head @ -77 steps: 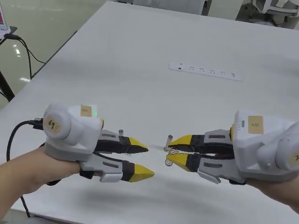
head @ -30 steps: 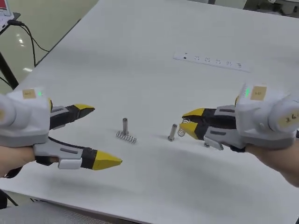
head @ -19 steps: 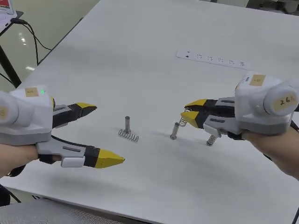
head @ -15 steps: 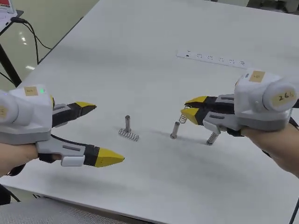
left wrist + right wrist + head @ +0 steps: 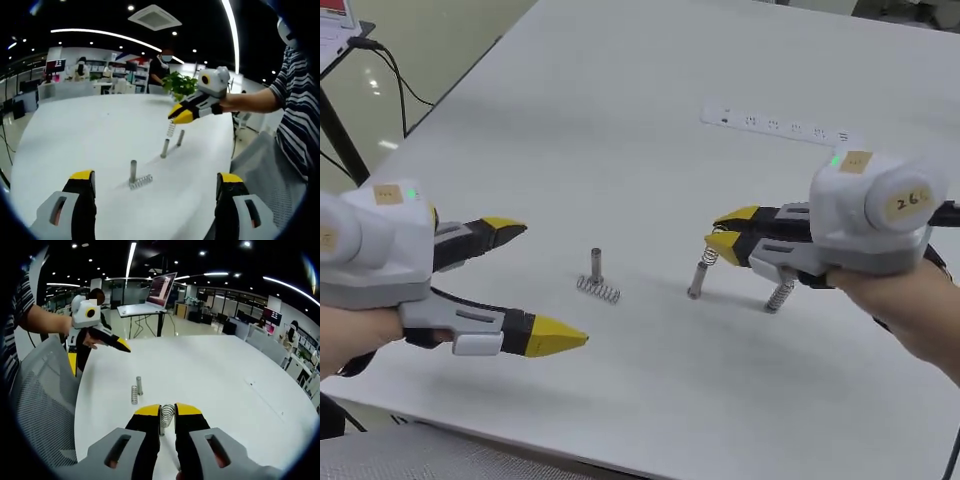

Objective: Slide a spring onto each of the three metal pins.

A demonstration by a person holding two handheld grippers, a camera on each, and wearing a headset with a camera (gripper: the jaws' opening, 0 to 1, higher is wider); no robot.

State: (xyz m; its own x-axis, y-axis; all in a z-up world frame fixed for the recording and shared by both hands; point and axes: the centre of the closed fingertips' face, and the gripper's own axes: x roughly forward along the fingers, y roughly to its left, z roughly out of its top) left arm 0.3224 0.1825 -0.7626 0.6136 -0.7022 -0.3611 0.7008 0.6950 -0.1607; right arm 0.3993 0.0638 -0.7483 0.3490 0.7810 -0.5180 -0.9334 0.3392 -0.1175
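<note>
My right gripper is shut on the top of a small spring, which hangs just above and beside the middle pin. The right gripper view has that spring pinched between the yellow tips. A third pin, under the right gripper's body, seems to carry a spring round it. The left pin stands bare, and a loose spring lies at its foot. My left gripper is open wide, a short way left of that pin, with nothing between its jaws.
A white power strip lies farther back on the white table. A black cable hangs off the table's left side. The table's near edge runs just below both grippers. A laptop stands on a far desk.
My left gripper has drawn back to the left and opened wider. My right gripper has risen a little with the spring, uncovering the right-hand pin beneath it.
</note>
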